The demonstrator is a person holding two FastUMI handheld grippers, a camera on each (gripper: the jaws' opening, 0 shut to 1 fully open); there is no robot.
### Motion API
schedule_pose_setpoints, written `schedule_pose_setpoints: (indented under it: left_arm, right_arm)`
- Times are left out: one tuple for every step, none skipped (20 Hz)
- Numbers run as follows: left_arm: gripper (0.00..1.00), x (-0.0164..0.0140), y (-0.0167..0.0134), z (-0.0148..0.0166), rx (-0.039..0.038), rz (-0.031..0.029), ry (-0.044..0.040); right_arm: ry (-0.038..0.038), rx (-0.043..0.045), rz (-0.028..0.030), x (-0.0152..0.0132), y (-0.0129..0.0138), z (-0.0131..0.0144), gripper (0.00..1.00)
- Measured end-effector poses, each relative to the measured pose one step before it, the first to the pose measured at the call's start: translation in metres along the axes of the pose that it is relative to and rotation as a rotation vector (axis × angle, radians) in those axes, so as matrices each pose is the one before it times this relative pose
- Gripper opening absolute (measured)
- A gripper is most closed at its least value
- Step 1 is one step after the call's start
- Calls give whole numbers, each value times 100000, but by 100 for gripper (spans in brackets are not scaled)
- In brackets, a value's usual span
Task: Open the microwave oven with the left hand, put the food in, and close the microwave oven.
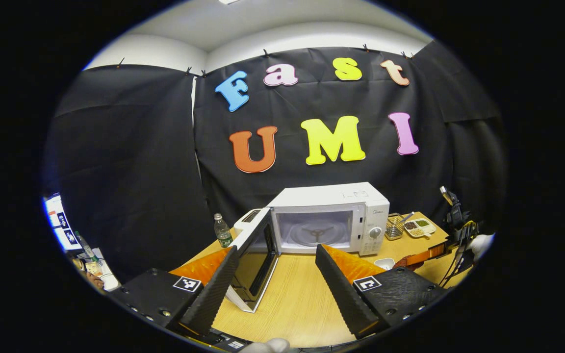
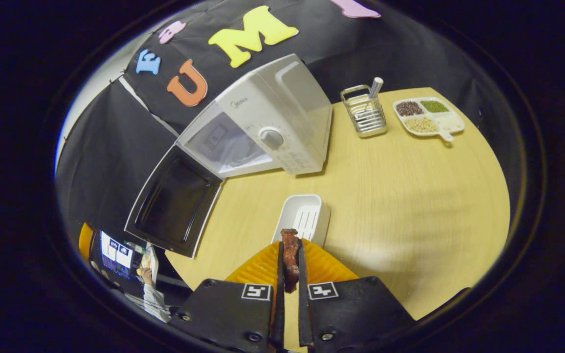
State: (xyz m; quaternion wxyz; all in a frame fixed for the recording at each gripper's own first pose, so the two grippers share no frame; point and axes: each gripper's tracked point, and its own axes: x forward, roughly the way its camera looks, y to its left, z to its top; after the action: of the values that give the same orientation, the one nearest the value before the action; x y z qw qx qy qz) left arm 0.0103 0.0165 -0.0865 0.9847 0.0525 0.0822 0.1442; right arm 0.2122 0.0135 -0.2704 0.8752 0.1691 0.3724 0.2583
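1. in the left gripper view, the left gripper point(image 1: 276, 267) is hovering above the pale wooden table point(image 1: 302, 299) with its fingers spread wide, holding nothing.
2. ahead of it and slightly left, a small clear plastic bottle point(image 1: 222, 230) is standing on the table.
3. straight ahead, the white boxy microwave oven point(image 1: 330, 215) is sitting with its dark-glass door point(image 1: 255, 260) swung open toward the left finger.
4. ahead on the right, a wire metal basket point(image 1: 394, 226) and a white divided tray of beans point(image 1: 420, 227) are resting.
5. in the right gripper view, the right gripper point(image 2: 290, 255) is clamping a dark reddish strip of food point(image 2: 290, 260) between its closed fingers.
6. just ahead of it, a white rectangular dish point(image 2: 303, 215) is lying on the table, with the open oven beyond to the left.
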Motion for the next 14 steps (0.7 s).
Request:
schedule_pose_setpoints:
  left_arm:
    - [97, 39, 504, 101, -190, -898, -692]
    - [97, -53, 332, -43, 287, -1366, -244]
    - [97, 76, 672, -58, 728, -1212, -446]
    - [97, 58, 390, -136, 299, -2464, 127]
    - [97, 93, 597, -67, 167, -1632, 179]
    - [97, 56, 639, -171, 182, -2134, 385]
    - [97, 42, 886, -448, 158, -1858, 901]
    - [97, -27, 658, -260, -13, -1836, 414]
    - [96, -6, 895, -205, 348, -1700, 416]
    - [96, 30, 927, -337, 755, -1440, 524]
    - [96, -41, 1015, -214, 746, -774, 85]
    - [96, -31, 1031, -94, 711, -510, -148]
    - [96, 31, 1112, -201, 411, 212, -40]
    - [96, -50, 1018, -238, -21, 16, 70]
  right_arm:
    - [-2706, -675, 763, -453, 1260, 893, 14]
    - [-3199, 216, 457, -217, 1238, 1014, 14]
    - [-3678, 811, 670, -112, 1545, 1020, 14]
    - [-3565, 1059, 533, 212, 1656, 897, 14]
    - [-4341, 1360, 701, 269, 1815, 917, 14]
    - [-5003, 980, 576, 589, 1639, 804, 14]
    - [-5002, 1442, 332, 855, 1581, 757, 14]
    - [-4664, 2662, -454, 1145, 1278, 435, 14]
    - [-4836, 2994, -281, 1522, 1233, 280, 14]
    - [-4767, 4006, -723, 1688, 1074, 66, 14]
    - [-4500, 3893, -666, 1911, 909, -97, 14]
    - [-4805, 3043, -1237, 1969, 709, -221, 14]
    - [-4476, 3365, -1888, 1879, 460, -300, 14]
    - [-4815, 3330, -2170, 1969, 392, -308, 14]
